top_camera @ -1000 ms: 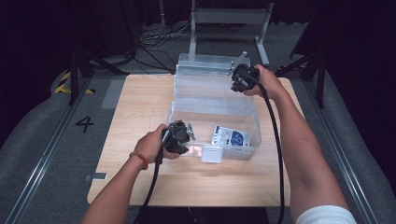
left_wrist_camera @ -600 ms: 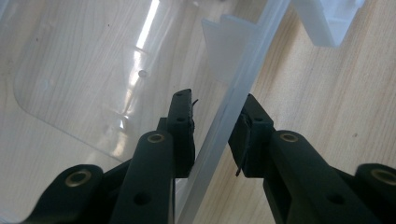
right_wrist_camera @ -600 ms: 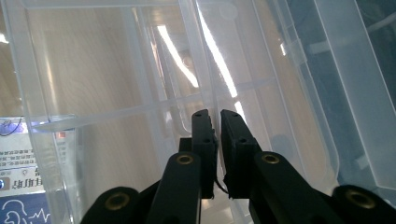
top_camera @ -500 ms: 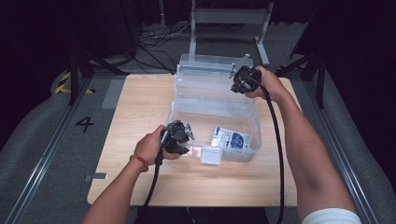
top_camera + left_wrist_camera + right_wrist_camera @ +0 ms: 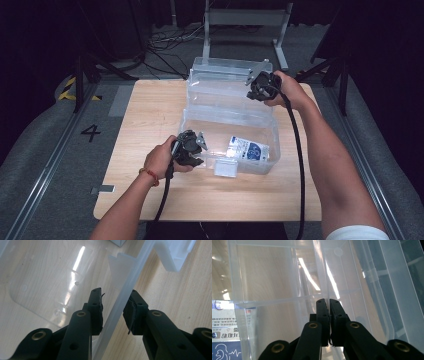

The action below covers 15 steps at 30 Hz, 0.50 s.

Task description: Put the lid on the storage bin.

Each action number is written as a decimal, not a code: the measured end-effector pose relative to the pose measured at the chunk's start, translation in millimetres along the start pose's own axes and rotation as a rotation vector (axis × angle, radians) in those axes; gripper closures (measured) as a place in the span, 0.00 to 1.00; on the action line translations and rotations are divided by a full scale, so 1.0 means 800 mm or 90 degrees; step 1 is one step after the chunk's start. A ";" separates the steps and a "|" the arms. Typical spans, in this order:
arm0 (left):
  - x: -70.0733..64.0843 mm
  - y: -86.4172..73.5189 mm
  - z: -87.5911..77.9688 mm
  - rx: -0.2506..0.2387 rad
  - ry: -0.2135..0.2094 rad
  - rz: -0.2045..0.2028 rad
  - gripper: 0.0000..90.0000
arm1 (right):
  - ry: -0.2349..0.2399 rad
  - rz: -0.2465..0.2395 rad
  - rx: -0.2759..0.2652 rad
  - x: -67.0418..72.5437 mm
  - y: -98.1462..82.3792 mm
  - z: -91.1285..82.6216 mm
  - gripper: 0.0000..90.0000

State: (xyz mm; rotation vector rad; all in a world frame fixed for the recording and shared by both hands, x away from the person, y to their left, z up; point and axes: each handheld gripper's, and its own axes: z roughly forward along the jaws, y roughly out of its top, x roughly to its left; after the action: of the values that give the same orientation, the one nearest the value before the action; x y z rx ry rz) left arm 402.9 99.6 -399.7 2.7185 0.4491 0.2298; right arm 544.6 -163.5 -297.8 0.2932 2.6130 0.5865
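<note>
While the clear plastic box (image 5: 227, 137) sits open in the middle of the tabletop (image 5: 150, 115), its lid (image 5: 222, 82) stands up at the far side and a blue-and-white packet (image 5: 247, 149) lies inside near the front wall. The right claw (image 5: 327, 301) is pinched together on the edge of the lid, so thin that the pads look almost closed on each other. The left claw (image 5: 113, 306) straddles the front wall of the box near its left corner, one pad inside and one outside, with slight gaps to the plastic; it looks apart rather than clamped.

From here the main risk is the lid. The hold is on a slim, slick rim, so a pull at an angle could let it slip out and drop onto the base. If the left claw does not brace the wall, the light box may slide or tip on the smooth wood as the lid swings. The front latch (image 5: 226, 168) could also catch.
</note>
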 end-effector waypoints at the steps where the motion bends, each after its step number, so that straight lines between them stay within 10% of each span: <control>1: 0.000 0.000 0.000 0.002 0.002 0.002 0.76 | 0.002 -0.002 -0.003 0.000 0.000 -0.002 0.97; 15: -0.004 0.004 0.002 0.021 0.024 0.017 0.74 | -0.001 -0.028 -0.004 0.011 0.005 -0.013 0.97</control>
State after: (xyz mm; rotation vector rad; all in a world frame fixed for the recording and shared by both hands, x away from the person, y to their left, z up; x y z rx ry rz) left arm 400.9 95.4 -400.4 2.7570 0.4315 0.2832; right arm 532.6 -160.8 -290.6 0.2325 2.6082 0.5798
